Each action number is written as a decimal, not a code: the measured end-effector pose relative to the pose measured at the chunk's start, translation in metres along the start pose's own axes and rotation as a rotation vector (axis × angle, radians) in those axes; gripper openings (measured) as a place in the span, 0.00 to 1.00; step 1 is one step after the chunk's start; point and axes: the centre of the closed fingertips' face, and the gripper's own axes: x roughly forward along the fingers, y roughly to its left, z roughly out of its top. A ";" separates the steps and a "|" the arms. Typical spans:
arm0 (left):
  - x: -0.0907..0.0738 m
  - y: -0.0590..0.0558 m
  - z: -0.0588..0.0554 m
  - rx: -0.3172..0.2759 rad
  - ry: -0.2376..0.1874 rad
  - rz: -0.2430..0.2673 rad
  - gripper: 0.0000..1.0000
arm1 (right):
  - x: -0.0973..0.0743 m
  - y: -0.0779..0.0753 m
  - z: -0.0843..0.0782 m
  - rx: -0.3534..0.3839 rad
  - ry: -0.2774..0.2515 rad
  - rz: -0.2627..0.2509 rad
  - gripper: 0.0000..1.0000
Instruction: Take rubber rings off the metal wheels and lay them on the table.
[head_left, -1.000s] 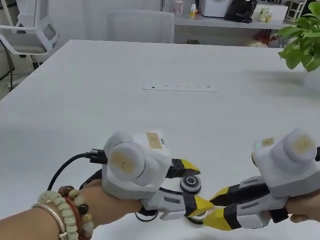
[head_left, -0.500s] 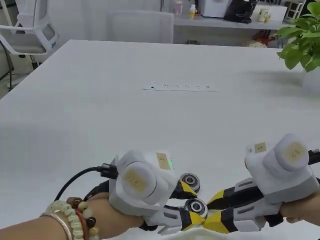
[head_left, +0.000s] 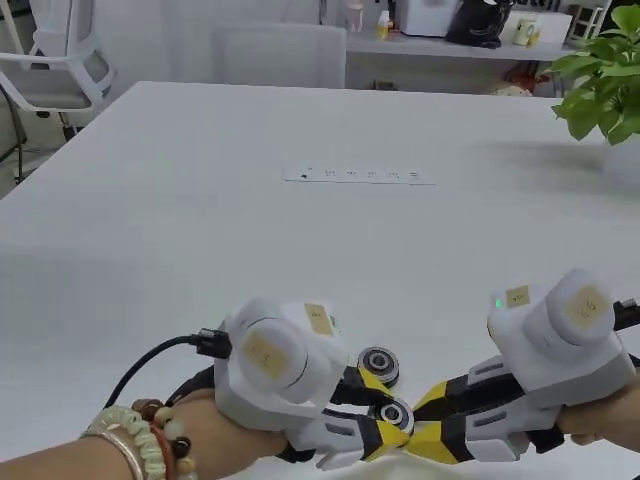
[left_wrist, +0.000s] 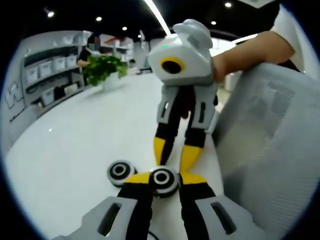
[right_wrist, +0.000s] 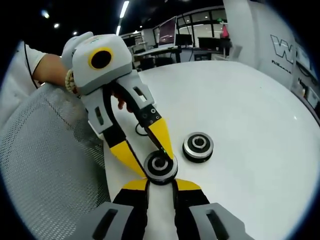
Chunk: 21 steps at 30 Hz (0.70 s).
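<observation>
Bright even light, warped fisheye edges

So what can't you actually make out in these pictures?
- Head view: yellow jaw tips cover the rim of the wheel, so what exactly they pinch is unclear.
- Right gripper view: the wheel hides the tips of the right gripper, so I cannot tell whether it is open or shut.
- Head view: the strip on the table is too small to read.

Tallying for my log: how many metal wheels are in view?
2. One wheel sits pinched between the left gripper and right gripper; the other wheel lies on the table just beyond. More may hide under the grippers.
</observation>
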 end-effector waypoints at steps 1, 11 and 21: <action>0.000 0.000 0.000 -0.004 -0.002 0.000 0.20 | 0.000 0.000 0.000 -0.002 0.001 -0.001 0.15; -0.001 0.000 0.000 -0.011 -0.007 0.001 0.20 | -0.004 -0.004 0.000 0.006 -0.008 -0.009 0.13; -0.003 0.004 -0.001 -0.074 -0.021 0.002 0.17 | -0.004 -0.002 -0.001 0.019 -0.008 -0.003 0.12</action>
